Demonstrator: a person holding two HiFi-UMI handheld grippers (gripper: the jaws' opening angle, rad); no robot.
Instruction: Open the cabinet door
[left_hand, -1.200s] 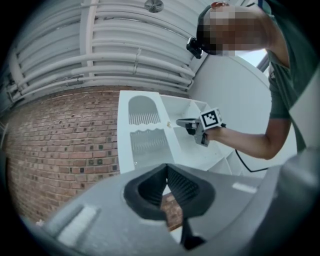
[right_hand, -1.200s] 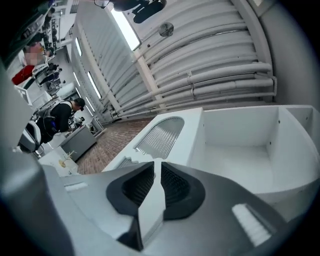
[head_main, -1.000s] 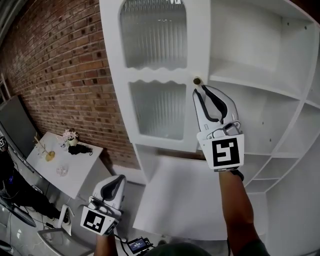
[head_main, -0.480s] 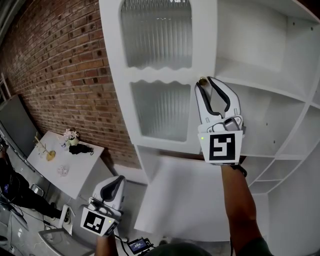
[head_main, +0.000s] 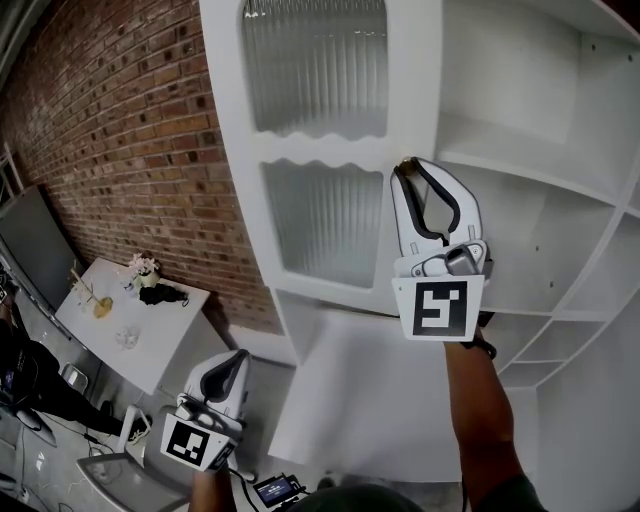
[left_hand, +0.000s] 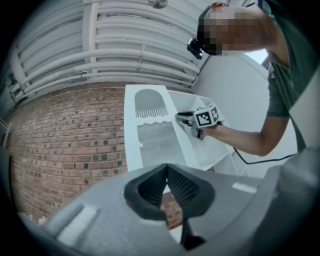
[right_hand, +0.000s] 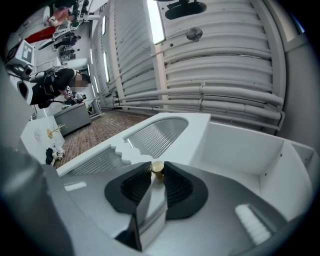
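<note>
The white cabinet door (head_main: 320, 215) has two ribbed glass panels and a small brass knob (right_hand: 157, 168) on its free edge. It stands swung partly away from the open shelves (head_main: 520, 170). My right gripper (head_main: 410, 166) is raised at the door's edge. Its jaws are closing, with the knob between the black pads (right_hand: 176, 186) and touching both. My left gripper (head_main: 238, 358) hangs low at the left, far from the cabinet, shut and with nothing in it. The left gripper view shows the door (left_hand: 150, 135) and my right gripper (left_hand: 179, 117) at a distance.
A brick wall (head_main: 110, 130) runs along the left. Below it stands a small white table (head_main: 170, 345) with flowers and small items. A small device with a screen (head_main: 272, 490) lies on the floor by my feet. A lower white door panel (head_main: 370, 390) is below the right arm.
The door's free edge has shifted a little to the right with my right gripper on the knob. That gripper has rolled slightly. The left gripper has stayed in place.
</note>
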